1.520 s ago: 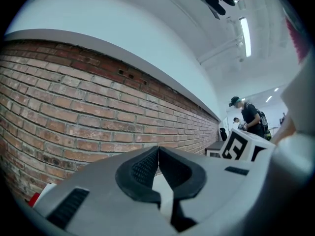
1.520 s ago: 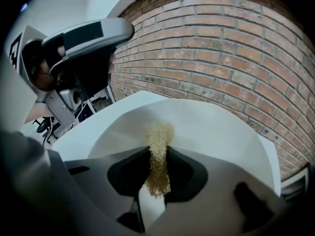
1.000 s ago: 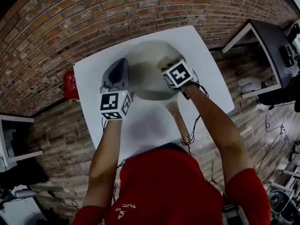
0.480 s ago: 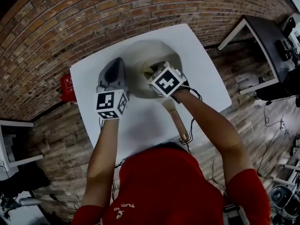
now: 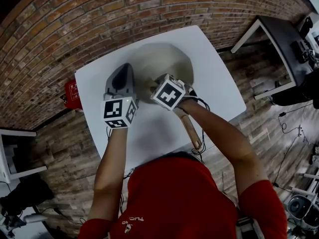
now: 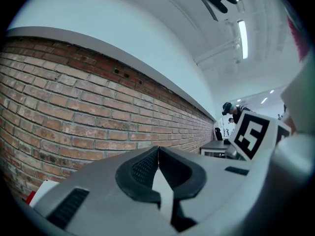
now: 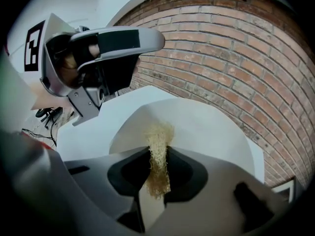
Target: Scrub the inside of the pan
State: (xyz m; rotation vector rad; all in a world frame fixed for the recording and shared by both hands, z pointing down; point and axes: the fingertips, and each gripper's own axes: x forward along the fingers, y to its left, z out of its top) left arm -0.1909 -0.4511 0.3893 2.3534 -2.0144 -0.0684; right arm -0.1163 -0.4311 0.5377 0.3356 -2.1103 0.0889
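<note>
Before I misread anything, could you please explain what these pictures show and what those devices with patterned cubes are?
There is no robot: a person holds a pair of tongs in each hand, and each patterned cube is part of its tool. One picture comes from a camera on the person's head, looking down. The other two come from cameras riding on each tool, looking along it. On the white table lies a pale pan with a wooden handle. The right tongs are shut on a yellowish scrubber, pointing into the pan. The left tongs are shut and empty, beside the pan.
</note>
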